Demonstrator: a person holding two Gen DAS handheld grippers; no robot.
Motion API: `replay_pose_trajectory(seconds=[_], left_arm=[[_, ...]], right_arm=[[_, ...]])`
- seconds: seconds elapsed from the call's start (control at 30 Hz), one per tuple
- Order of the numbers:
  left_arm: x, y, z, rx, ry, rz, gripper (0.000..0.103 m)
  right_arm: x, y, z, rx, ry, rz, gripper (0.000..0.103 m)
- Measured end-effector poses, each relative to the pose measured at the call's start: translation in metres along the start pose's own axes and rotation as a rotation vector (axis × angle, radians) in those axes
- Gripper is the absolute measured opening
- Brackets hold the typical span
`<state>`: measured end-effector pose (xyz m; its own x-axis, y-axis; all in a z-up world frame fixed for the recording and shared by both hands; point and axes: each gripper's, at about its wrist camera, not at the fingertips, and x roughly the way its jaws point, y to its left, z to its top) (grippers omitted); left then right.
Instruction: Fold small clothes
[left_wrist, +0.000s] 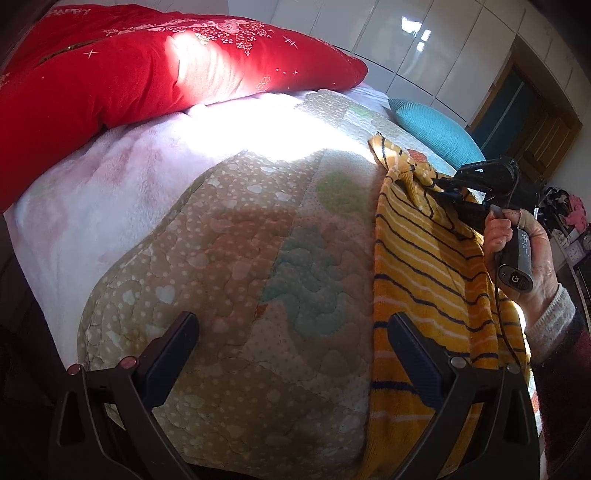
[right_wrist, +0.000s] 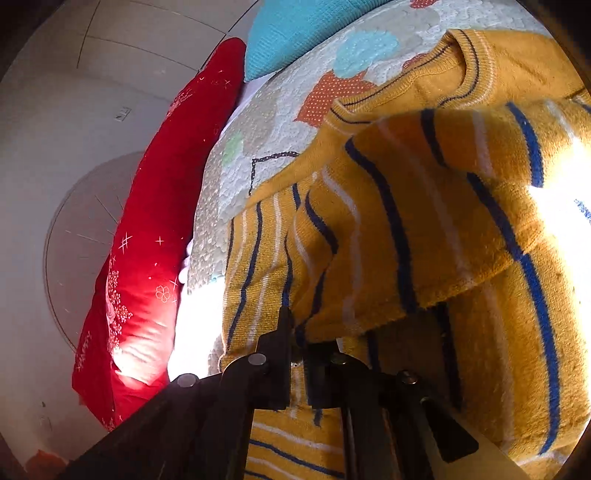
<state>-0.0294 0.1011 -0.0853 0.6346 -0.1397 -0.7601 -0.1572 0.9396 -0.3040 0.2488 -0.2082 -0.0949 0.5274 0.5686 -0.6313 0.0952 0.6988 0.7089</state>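
- The left gripper (left_wrist: 291, 354) is nearest, its jaws released wide and holding nothing, above the quilt (left_wrist: 221, 258) on the bed.
- The right gripper (right_wrist: 299, 332) has its jaws clenched on a fold of the sweater (right_wrist: 424, 221).
- The sweater (left_wrist: 424, 277) is yellow knit with navy and white stripes, partly lifted.
- Its long axis runs along the bed's right edge, with the collar toward the blue pillow (left_wrist: 436, 129).

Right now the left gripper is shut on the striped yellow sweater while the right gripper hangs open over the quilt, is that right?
No, the sides are swapped. The right gripper is shut on the sweater, as the right wrist view shows. The left gripper is the one open over the quilt, seen in the left wrist view.
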Motion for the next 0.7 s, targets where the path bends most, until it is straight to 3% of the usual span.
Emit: replay_pose_trajectory(seconds=[0.2, 0.3, 0.37, 0.5, 0.57, 0.63, 0.7], left_arm=[[-0.003, 0.004, -0.001, -0.024, 0.0, -0.01, 0.102], [-0.007, -0.001, -0.002, -0.01, -0.005, -0.017, 0.102], [-0.01, -0.003, -0.001, -0.002, -0.009, -0.018, 0.102], [-0.012, -0.003, -0.001, 0.003, -0.016, -0.004, 0.102], [-0.009, -0.002, 0.0, -0.004, -0.008, 0.004, 0.102], [-0.005, -0.002, 0.0, -0.008, 0.004, 0.006, 0.102], [-0.001, -0.006, -0.002, -0.001, 0.018, 0.007, 0.102]], right_arm=[[0.012, 0.045, -0.036, -0.088, 0.081, 0.107, 0.007], [0.026, 0.048, -0.051, -0.131, 0.131, 0.056, 0.01], [0.026, 0.04, -0.061, -0.146, 0.17, 0.038, 0.019], [-0.026, 0.036, -0.079, -0.345, 0.153, 0.029, 0.025], [-0.068, 0.03, -0.082, -0.47, 0.082, -0.027, 0.032], [-0.107, 0.021, -0.08, -0.602, -0.024, -0.173, 0.048], [-0.134, 0.006, -0.071, -0.691, -0.094, -0.324, 0.052]])
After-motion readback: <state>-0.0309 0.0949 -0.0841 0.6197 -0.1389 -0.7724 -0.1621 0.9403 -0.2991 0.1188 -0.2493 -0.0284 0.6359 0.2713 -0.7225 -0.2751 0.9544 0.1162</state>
